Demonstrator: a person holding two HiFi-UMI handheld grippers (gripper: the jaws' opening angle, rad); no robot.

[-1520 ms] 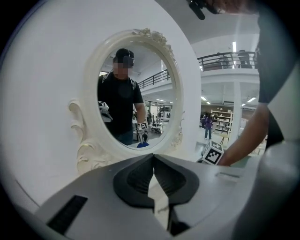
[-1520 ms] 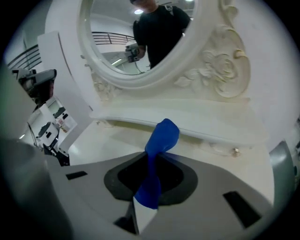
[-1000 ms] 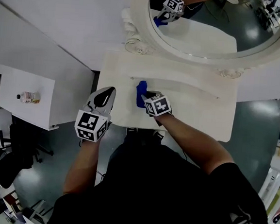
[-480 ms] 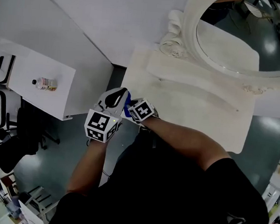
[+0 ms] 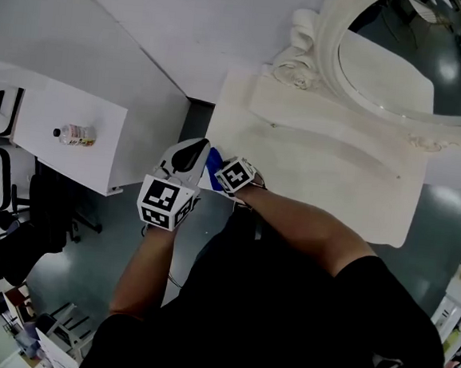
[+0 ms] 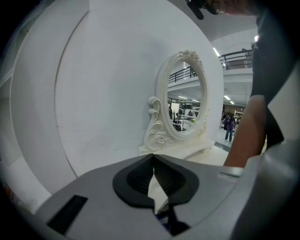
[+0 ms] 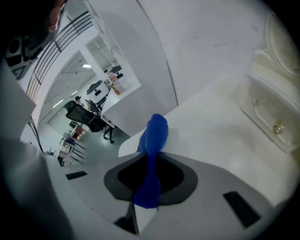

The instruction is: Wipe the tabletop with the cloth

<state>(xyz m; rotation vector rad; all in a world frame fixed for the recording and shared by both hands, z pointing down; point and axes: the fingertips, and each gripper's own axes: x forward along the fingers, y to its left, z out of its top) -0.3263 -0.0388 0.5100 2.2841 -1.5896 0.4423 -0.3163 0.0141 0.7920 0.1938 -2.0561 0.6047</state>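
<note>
Over white tabletop's (image 5: 320, 167) corner, right tongs (image 7: 149, 174) pinch blue cloth (image 7: 155, 135).

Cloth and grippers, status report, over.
Right gripper shut on blue cloth. Cloth at tabletop front-left corner. Left gripper shut, empty, alongside.
</note>
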